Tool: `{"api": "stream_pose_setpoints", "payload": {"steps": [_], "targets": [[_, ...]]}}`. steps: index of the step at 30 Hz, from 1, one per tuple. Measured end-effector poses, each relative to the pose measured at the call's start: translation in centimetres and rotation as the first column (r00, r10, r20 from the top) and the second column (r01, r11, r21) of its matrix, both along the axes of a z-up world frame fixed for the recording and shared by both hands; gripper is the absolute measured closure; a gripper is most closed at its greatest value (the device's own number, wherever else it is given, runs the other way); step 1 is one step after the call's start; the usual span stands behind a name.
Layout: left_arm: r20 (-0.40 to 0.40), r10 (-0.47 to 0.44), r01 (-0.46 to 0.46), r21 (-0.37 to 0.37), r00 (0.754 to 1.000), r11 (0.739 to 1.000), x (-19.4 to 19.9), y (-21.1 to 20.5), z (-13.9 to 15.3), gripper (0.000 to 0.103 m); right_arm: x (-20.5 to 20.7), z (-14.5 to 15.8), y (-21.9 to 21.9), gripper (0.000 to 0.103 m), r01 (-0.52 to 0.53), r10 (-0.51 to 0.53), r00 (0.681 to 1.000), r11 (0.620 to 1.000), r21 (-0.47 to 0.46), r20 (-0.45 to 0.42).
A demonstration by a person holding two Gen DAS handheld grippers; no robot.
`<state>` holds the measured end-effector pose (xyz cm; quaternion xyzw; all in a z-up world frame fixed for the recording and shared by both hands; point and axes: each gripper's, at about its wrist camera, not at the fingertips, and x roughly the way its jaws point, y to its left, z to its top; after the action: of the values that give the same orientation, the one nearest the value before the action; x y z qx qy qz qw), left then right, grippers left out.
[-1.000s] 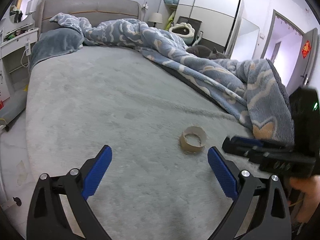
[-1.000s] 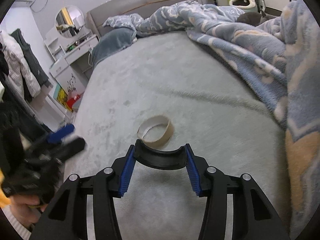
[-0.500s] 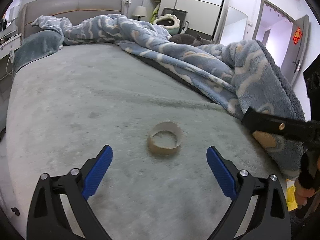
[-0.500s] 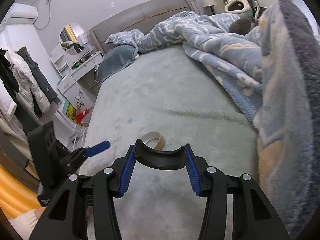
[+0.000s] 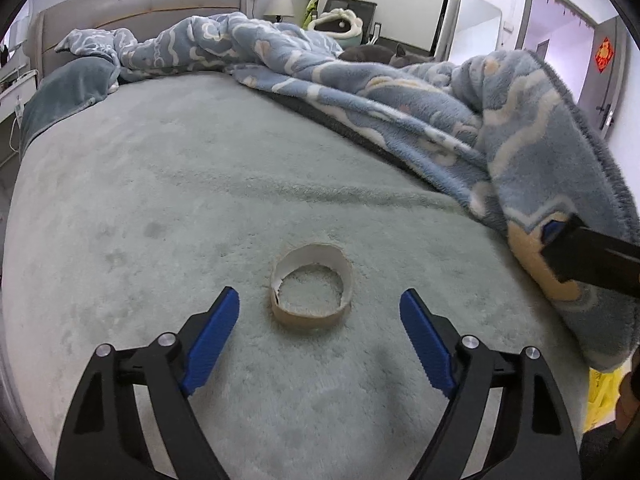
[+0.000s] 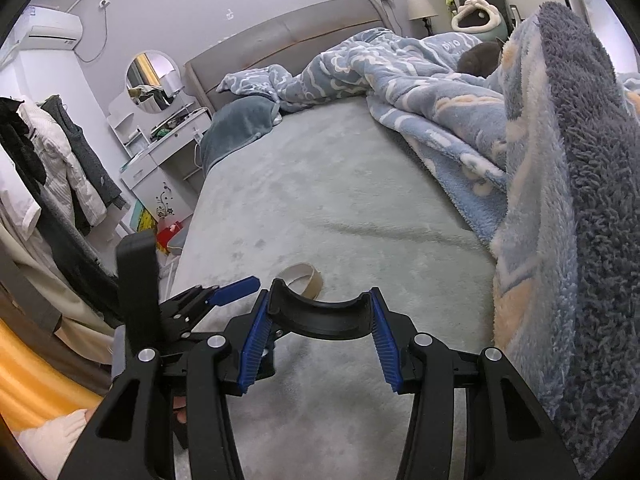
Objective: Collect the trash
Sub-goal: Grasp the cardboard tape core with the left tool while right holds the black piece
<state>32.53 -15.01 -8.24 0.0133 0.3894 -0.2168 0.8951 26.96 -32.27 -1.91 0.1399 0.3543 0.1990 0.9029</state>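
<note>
Spreading wide, the left gripper (image 5: 319, 312) hangs released just short of the cardboard ring (image 5: 312, 286), which lies flat on the grey-green bedsheet (image 5: 200, 184) between and slightly ahead of its blue pads (image 5: 212, 330). The right gripper (image 6: 318, 344) is clenched on a black curved piece (image 6: 320, 316), low beside the blue patterned blanket (image 6: 540, 208), with the ring just beyond it.
</note>
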Motion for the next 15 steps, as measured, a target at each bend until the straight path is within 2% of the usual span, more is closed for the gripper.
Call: {"api": "stream_pose_setpoints", "payload": {"steps": [6, 9, 13, 15], "targets": [[-0.046, 0.029, -0.028, 0.019, 0.998, 0.999, 1.3, -0.3, -1.1, 0.024, -0.2, 0.0, 0.1, 0.054, -0.007, 0.007, 1.000, 1.000, -0.001, 0.001], [-0.048, 0.032, -0.031, 0.003, 0.998, 1.000, 1.7, -0.3, -1.1, 0.032, -0.3, 0.0, 0.2, 0.054, -0.006, 0.006, 1.000, 1.000, -0.002, -0.001], [-0.058, 0.024, -0.024, -0.004, 0.998, 1.000, 1.9, -0.4, -1.2, 0.051, -0.3, -0.1, 0.2, 0.054, -0.006, 0.006, 1.000, 1.000, -0.001, -0.002], [-0.061, 0.023, -0.024, -0.014, 0.998, 1.000, 1.9, -0.3, -1.1, 0.054, -0.3, -0.1, 0.2, 0.054, -0.005, 0.005, 1.000, 1.000, -0.003, -0.003]]}}
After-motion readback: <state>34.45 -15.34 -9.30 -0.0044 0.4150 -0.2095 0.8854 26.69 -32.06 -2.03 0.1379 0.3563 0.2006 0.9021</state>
